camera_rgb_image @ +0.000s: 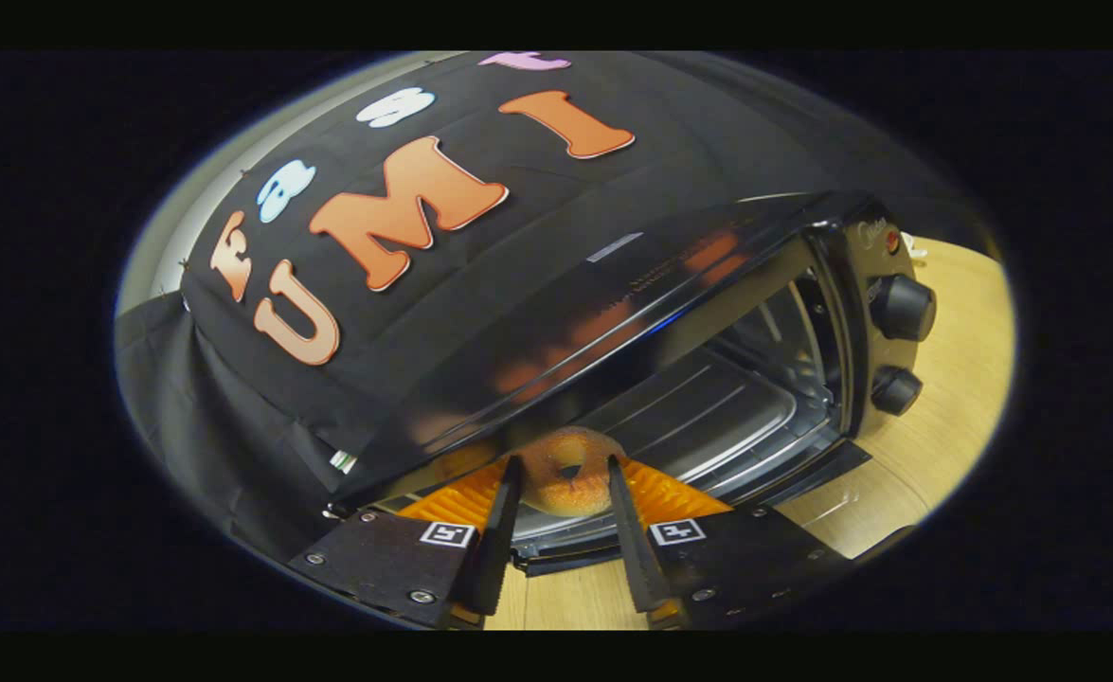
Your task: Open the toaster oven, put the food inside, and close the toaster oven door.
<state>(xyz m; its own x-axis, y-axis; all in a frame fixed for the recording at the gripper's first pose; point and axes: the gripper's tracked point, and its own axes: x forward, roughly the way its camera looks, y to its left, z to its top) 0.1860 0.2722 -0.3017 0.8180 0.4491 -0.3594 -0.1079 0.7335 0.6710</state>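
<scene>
Doughnut (567,471) is pinched between the two fingers of the gripper (564,466), so the claw is closed down to roughly the ring's width and has hold of it, one finger pressing each side. Squeezing it edge-on like that probably keeps it from rolling off while it goes in. It sits right at the mouth of the toaster oven (708,379), just over the lowered door (802,478), which is already down. Beyond the fingers is the wire rack (698,417), my guess for where it lands. Further right are two knobs (902,308) on the control panel, then wooden table (954,417). Door closing comes later.
</scene>
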